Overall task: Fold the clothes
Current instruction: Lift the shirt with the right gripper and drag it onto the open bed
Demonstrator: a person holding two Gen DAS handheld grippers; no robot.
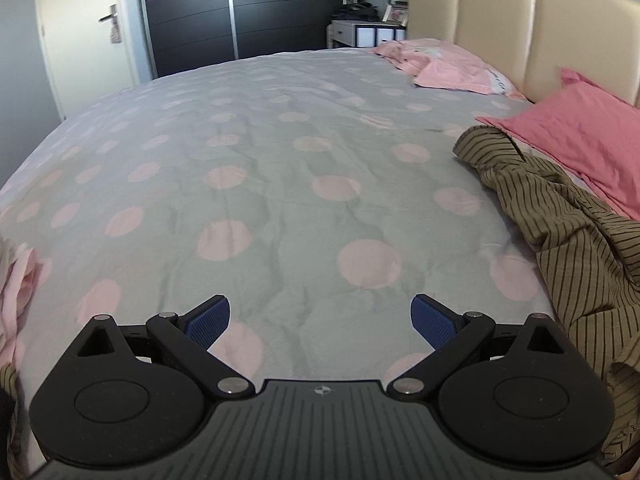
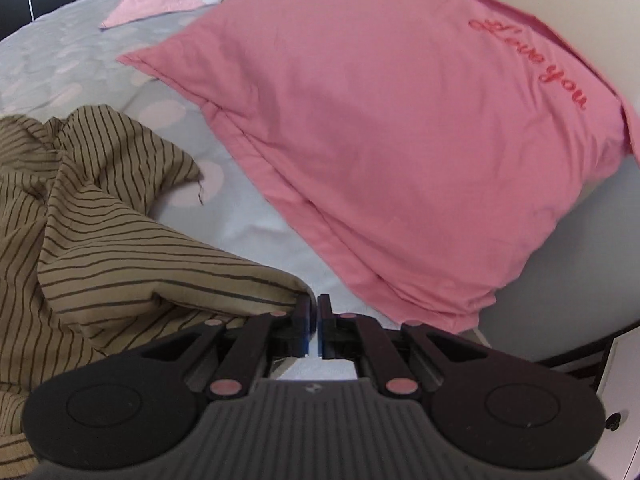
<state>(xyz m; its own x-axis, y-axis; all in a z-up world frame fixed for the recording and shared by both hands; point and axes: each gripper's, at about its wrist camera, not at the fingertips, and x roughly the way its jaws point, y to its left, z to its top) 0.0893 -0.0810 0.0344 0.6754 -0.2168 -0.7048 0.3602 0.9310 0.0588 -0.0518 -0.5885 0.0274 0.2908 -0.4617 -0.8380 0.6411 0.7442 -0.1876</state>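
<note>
Left wrist view: left gripper (image 1: 320,322) spread wide, empty, over spotted duvet (image 1: 256,168). Striped shirt (image 1: 560,216) crumpled well off to right, beside pink pillow (image 1: 580,136).

Right wrist view: right gripper (image 2: 318,326) nearly clenched, nothing visibly between pads; shirt fold (image 2: 224,280) touching its left finger. Right hand nearer. Pillow reads "Love you" (image 2: 532,60).

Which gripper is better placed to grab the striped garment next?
Right. The right gripper sits shut beside the striped garment's edge; the left gripper hangs open over bare bedspread.
</note>
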